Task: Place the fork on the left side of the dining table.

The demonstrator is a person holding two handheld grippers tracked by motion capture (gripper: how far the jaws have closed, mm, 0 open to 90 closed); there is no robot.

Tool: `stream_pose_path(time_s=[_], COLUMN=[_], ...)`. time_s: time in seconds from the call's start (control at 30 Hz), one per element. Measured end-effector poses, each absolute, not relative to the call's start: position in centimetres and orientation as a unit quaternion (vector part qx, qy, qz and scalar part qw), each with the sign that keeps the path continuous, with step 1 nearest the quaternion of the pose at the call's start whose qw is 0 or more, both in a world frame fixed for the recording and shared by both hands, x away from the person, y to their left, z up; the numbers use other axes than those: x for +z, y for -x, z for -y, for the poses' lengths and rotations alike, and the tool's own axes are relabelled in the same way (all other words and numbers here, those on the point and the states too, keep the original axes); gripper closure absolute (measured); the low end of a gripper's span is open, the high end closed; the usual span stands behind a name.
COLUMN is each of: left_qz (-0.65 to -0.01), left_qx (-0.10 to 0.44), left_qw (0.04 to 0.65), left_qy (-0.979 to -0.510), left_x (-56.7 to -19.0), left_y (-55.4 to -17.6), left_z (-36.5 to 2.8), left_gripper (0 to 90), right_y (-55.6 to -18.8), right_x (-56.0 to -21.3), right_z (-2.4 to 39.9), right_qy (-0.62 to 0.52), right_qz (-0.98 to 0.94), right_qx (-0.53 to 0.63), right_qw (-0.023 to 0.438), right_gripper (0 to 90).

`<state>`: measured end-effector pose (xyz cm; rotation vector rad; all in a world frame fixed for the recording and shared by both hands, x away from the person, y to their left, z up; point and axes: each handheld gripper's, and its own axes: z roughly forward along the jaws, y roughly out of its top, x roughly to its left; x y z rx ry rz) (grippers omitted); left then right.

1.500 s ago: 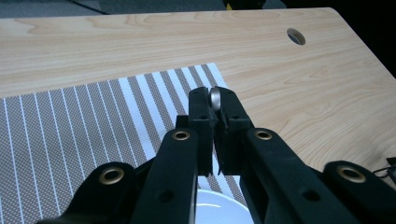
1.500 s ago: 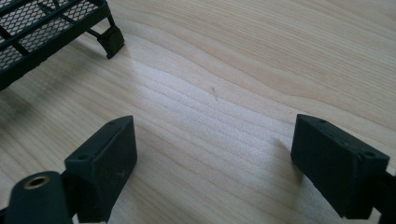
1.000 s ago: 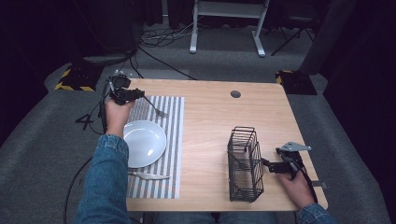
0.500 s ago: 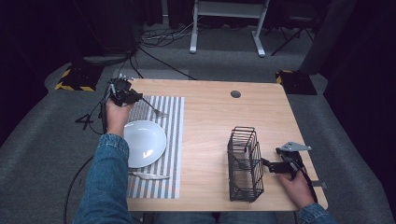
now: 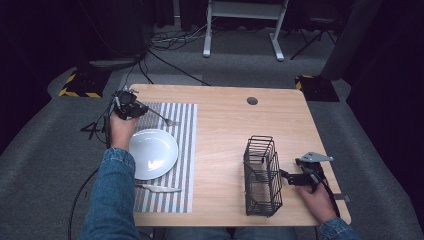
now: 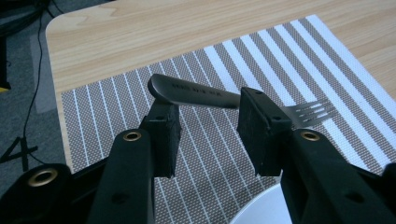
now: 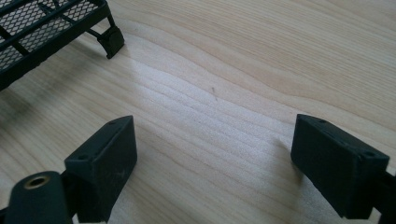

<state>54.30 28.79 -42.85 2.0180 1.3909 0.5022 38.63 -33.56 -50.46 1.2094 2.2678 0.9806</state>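
Where the striped placemat (image 6: 280,60) reaches its far edge, the fork (image 6: 224,97) lies flat, long axis crosswise to the left tool (image 6: 208,128). Jaws have just been opening, half spread, straddling the handle, pads not pressing. Handle stamping unreadable. Right tool (image 7: 210,163) spread wide over bare surface (image 7: 261,56), near the wire basket (image 5: 262,175).

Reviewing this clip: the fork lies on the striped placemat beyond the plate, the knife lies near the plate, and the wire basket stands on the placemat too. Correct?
Not quite. The wire basket stands on the bare wooden table, well off the striped placemat, as the high view shows. The fork and knife lie as you say, either side of the plate.
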Motion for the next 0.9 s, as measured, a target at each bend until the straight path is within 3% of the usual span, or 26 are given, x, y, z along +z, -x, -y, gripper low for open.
stream_pose_path(time_s=[0.6, 0.9], left_qz=[-0.539, -0.541], left_qx=[0.178, 0.223], left_qw=[0.313, 0.328], left_qy=[-0.761, -0.742], left_x=[-44.4, -44.3], left_y=[-53.9, -54.6], left_z=[-29.4, -29.2], left_gripper=[58.8, 54.0], right_y=[-38.6, -38.6], right_x=[-50.5, -50.5], right_z=[33.6, 33.6], right_qy=[-0.431, -0.431], right_qz=[-0.809, -0.809], right_qx=[0.35, 0.35], right_qw=[0.194, 0.194], right_gripper=[14.4, 14.4])
